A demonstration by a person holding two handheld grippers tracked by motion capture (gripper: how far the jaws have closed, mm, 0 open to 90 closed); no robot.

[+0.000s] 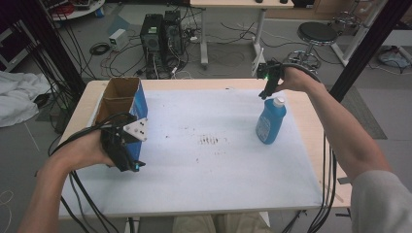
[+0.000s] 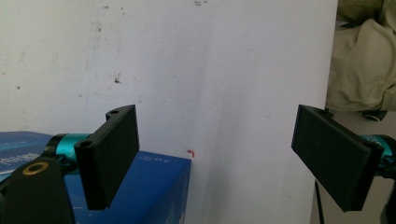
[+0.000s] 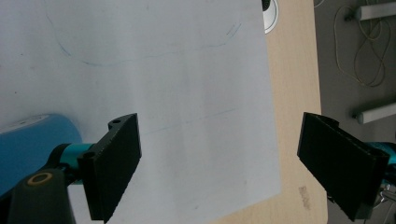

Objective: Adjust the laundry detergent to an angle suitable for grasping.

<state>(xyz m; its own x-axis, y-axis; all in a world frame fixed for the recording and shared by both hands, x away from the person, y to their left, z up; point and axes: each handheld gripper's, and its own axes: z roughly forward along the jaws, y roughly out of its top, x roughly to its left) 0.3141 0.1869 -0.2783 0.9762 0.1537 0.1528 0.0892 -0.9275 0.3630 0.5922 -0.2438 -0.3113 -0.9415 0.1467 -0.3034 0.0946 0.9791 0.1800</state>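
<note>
Both grippers are up over the white mat (image 1: 204, 160), and the blue bottle (image 1: 270, 122) is our landmark. It stands upright on the mat's right part, white cap on top, label facing the person.

The right gripper (image 1: 265, 92) hangs just behind the bottle, on its far side, very close to the cap; whether it touches cannot be told from the high view. In the right gripper view its jaws are spread wide with nothing between them, just bare mat and a strip of the wooden table (image 3: 294, 116), while the bottle's rounded blue body (image 3: 32, 149) sits off beside the left-hand jaw, outside the gap.

Well to the left of the bottle, across the mat, the left gripper (image 1: 135, 165) hovers low by the open cardboard box (image 1: 121, 99) with blue sides. The box stands at the mat's left edge, mouth up. The left gripper's jaws are also wide apart and empty: its own view shows the blue box (image 2: 154, 186) corner under the left-hand jaw and plain white mat in the gap.
</note>
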